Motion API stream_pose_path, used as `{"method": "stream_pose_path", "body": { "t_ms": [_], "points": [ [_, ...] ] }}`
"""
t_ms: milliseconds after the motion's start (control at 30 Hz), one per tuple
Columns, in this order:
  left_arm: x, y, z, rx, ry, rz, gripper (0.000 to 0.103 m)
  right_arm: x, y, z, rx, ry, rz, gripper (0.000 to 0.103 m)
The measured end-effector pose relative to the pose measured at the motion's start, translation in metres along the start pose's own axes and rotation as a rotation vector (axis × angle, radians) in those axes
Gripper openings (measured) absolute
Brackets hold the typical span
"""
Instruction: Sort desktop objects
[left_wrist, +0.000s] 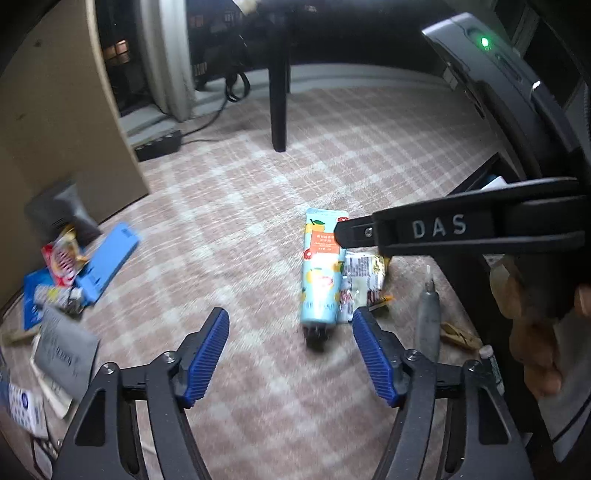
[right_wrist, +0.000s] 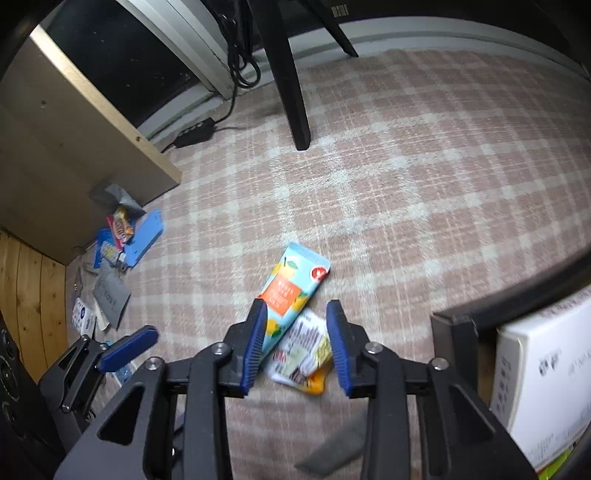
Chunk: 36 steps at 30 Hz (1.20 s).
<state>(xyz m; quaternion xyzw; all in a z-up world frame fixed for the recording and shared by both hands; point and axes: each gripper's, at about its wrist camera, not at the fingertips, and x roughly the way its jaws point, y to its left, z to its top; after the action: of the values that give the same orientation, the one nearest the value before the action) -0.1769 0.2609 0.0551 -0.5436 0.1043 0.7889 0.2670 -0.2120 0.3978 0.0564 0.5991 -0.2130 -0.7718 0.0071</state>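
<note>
A light-blue tube with orange fruit print (left_wrist: 320, 273) lies on the pink checked cloth (left_wrist: 258, 206), its dark cap toward me. A white and yellow snack packet (left_wrist: 364, 280) lies against its right side. My left gripper (left_wrist: 290, 354) is open and empty, hovering just left of the tube's cap. In the right wrist view my right gripper (right_wrist: 295, 310) points down over the tube (right_wrist: 295, 284) and the packet (right_wrist: 303, 354). Its jaws stand partly apart, the packet shows in the gap, and the pads are not pressing on anything. Its left finger hides the tube's lower end.
A heap of packets, a blue case (left_wrist: 107, 258) and grey pouches lies at the left beside a wooden panel (left_wrist: 55, 110). A black chair leg (left_wrist: 279, 110) and a power strip (left_wrist: 159, 146) stand behind. A grey pen-like tube (left_wrist: 426, 317) and a white box (right_wrist: 543, 387) are at the right.
</note>
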Motion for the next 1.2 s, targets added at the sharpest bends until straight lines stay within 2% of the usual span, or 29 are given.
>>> {"method": "stream_pose_path", "body": {
  "t_ms": [200,267,433,500,533,633,833,1000,1200],
  "points": [
    [0.024,0.0,0.006,-0.01,0.047,-0.047,0.061,0.014,-0.008,0.005,0.026,0.033,0.027,0.026],
    [0.03,0.001,0.005,-0.018,0.062,-0.068,0.054,0.016,-0.007,0.005,0.027,0.038,0.049,0.026],
    [0.031,-0.001,0.004,-0.009,0.051,-0.08,0.045,0.022,-0.001,0.004,0.013,0.034,0.074,0.022],
    [0.029,-0.003,0.003,-0.003,0.045,-0.083,0.039,0.025,0.0,0.003,0.02,0.035,0.097,0.019],
    [0.028,-0.004,0.002,-0.001,0.046,-0.091,0.031,0.027,0.001,0.003,0.023,0.042,0.118,0.017],
    [0.025,-0.002,-0.001,-0.012,0.043,-0.089,0.031,0.03,0.006,0.001,0.021,0.026,0.112,0.016],
    [0.011,0.008,-0.01,-0.055,0.033,-0.094,0.029,0.028,0.011,-0.005,0.031,0.021,0.156,0.013],
    [-0.008,0.016,-0.009,-0.066,-0.003,-0.081,0.029,0.009,0.023,-0.014,0.005,-0.01,0.168,0.013],
    [-0.041,0.001,-0.02,-0.069,-0.047,-0.08,0.029,-0.029,0.024,-0.037,-0.023,-0.052,0.172,0.013]
  ]
}}
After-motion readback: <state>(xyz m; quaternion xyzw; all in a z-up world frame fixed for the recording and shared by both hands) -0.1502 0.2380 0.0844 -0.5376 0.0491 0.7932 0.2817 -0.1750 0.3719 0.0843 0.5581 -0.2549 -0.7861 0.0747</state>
